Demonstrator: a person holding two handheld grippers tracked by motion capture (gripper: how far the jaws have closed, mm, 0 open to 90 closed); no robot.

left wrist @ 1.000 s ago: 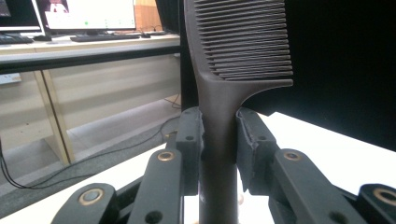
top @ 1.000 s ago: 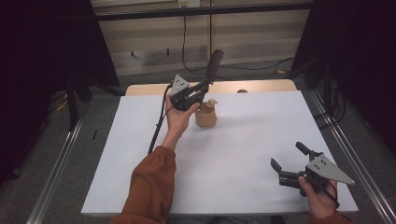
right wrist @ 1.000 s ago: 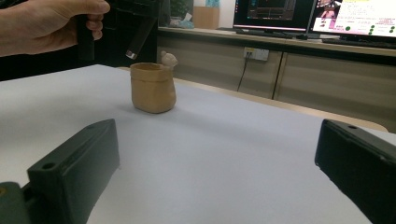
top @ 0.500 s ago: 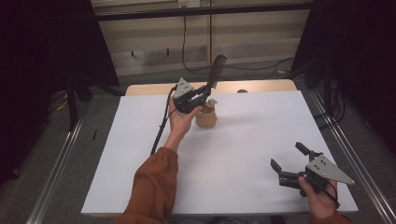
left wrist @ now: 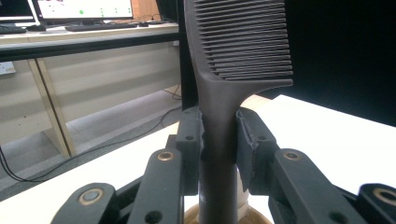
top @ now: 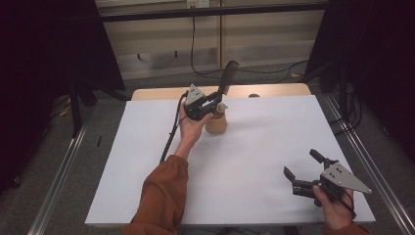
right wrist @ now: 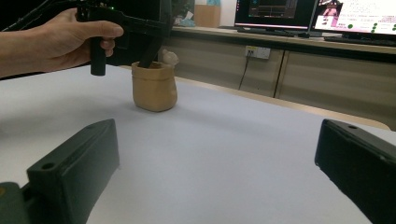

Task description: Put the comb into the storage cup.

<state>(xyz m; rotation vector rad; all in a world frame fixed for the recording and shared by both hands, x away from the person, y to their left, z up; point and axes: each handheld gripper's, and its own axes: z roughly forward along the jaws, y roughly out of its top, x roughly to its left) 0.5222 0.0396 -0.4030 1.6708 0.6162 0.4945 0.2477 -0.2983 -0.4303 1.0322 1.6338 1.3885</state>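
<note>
Left claw (left wrist: 219,140) grips comb (left wrist: 233,60) upright, teeth uppermost.

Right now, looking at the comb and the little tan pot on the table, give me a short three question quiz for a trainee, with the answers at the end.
1. True or false: the left gripper is clamped on the handle of the dark comb.
2. What stands directly under the comb? A) a glass jar B) a small tan pot C) a metal tray
3. How do the jaws of the right gripper stand, and is anything between them?

Key
1. True: both pads press on the handle just below the teeth.
2. B: the handle's lower end dips into the pot's mouth.
3. Wide apart, nothing between them; it sits near the white table corner, away from the pot.
</note>
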